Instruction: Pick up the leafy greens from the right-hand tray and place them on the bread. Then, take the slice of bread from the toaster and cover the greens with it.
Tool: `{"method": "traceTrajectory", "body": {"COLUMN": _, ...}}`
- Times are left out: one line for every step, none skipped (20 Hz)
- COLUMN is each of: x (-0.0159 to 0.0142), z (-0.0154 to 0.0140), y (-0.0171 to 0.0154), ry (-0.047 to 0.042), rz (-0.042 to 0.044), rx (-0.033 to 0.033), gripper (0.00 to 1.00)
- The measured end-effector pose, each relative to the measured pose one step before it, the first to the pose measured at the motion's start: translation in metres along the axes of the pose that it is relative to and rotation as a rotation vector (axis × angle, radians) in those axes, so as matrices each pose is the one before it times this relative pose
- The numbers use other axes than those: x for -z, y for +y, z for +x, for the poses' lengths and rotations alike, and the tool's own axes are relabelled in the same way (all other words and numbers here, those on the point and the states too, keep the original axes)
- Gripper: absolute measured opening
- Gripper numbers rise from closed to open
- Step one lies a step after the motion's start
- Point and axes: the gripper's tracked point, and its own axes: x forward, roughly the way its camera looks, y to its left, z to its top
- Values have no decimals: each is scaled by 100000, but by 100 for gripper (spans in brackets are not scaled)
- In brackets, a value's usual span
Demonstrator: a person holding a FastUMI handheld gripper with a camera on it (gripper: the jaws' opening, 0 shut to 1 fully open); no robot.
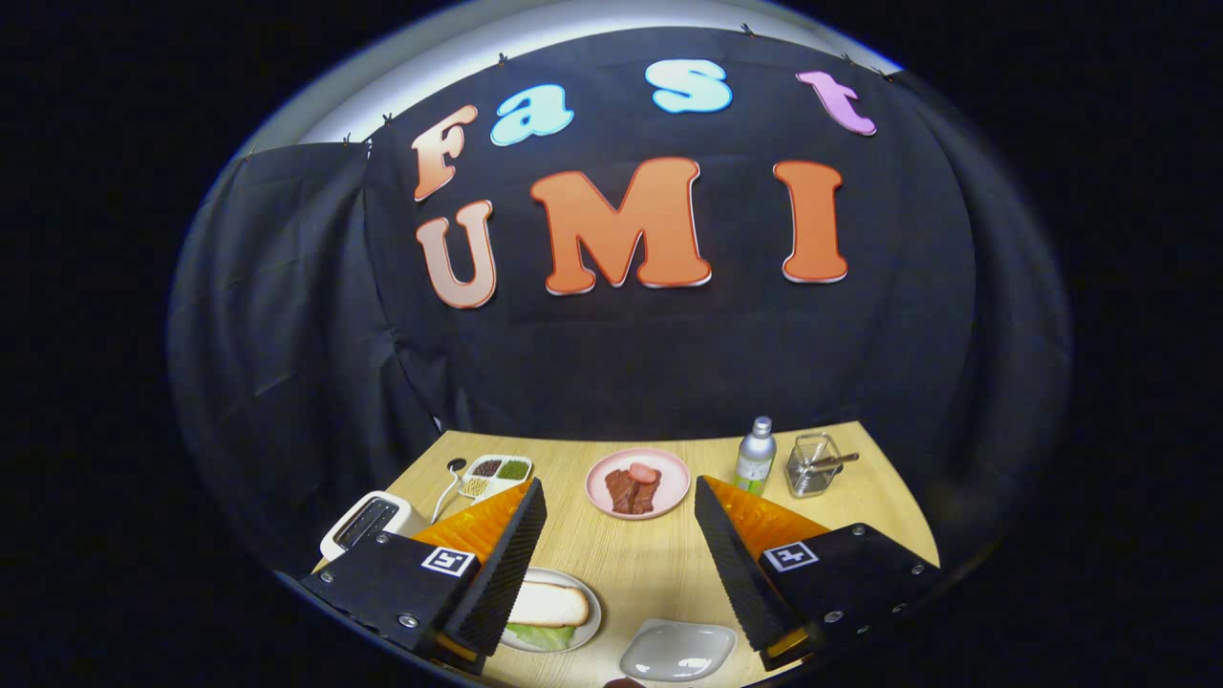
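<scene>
Nearest, at the bottom of the frame, the gripper (621, 535) has its two fingers spread wide apart with nothing between them but bare table (631, 564). Low in the frame, between the finger bases, sits a pale, empty dish (678, 650) with rounded corners. Just left of it, partly hidden behind the left finger, a round plate (585, 626) holds a slice of bread (549, 604) lying on top of the leafy greens (540, 634), whose green edge pokes out below the bread. A small dark-red thing shows at the very bottom edge below the pale dish; what it is cannot be told.

Further up, left of centre, a white toaster (368, 521) stands behind the left finger, and its cord (444, 492) runs up toward the back of the table. Above it, a white divided tray (497, 473) holds dark, green and pale small fillings in separate compartments. In the middle of the frame, beyond the gap between the fingers, a pink plate (637, 483) carries reddish-brown pieces of meat (632, 489). To its right, above the right finger, stand a silver bottle (755, 459) with a green label and, beside it, a clear glass container (810, 465) with a stick-like thing lying across it.
</scene>
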Motion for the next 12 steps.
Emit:
{"method": "traceTrajectory", "body": {"x": -1358, "z": -581, "y": -230, "ry": -3770, "rz": -362, "rx": 1221, "gripper": 94}}
{"method": "traceTrajectory", "body": {"x": -1344, "z": -553, "y": -275, "ry": -3342, "rz": -637, "rx": 1125, "gripper": 94}}
{"method": "traceTrajectory", "body": {"x": -926, "z": -476, "y": -197, "ry": -2934, "rz": -1169, "rx": 1285, "gripper": 94}}
{"method": "traceTrajectory", "body": {"x": -1214, "z": -486, "y": -456, "ry": -2856, "rz": -1941, "rx": 1779, "gripper": 94}}
{"method": "traceTrajectory", "body": {"x": -892, "z": -998, "y": -187, "ry": -3379, "rz": -2404, "rx": 1766, "gripper": 94}}
{"method": "traceTrajectory", "body": {"x": -1192, "z": -272, "y": -389, "ry": -3633, "rz": -2806, "rx": 1550, "gripper": 94}}
{"method": "traceTrajectory", "body": {"x": -1163, "z": -263, "y": -96, "ry": -3652, "rz": -2118, "rx": 1343, "gripper": 94}}
{"method": "traceTrajectory", "body": {"x": -1057, "z": -189, "y": -59, "ry": -2775, "rz": -1581, "rx": 757, "gripper": 94}}
{"method": "traceTrajectory", "body": {"x": -964, "z": -348, "y": 236, "ry": -2728, "rz": -701, "rx": 213, "gripper": 94}}
{"method": "traceTrajectory", "body": {"x": -896, "z": -278, "y": -73, "ry": -1941, "rz": -618, "rx": 388, "gripper": 94}}
{"method": "traceTrajectory", "body": {"x": -915, "z": -180, "y": -152, "ry": -2496, "rz": -160, "rx": 421, "gripper": 95}}
{"method": "traceTrajectory", "body": {"x": -745, "z": -175, "y": -76, "ry": -1788, "rz": -793, "rx": 750, "gripper": 95}}
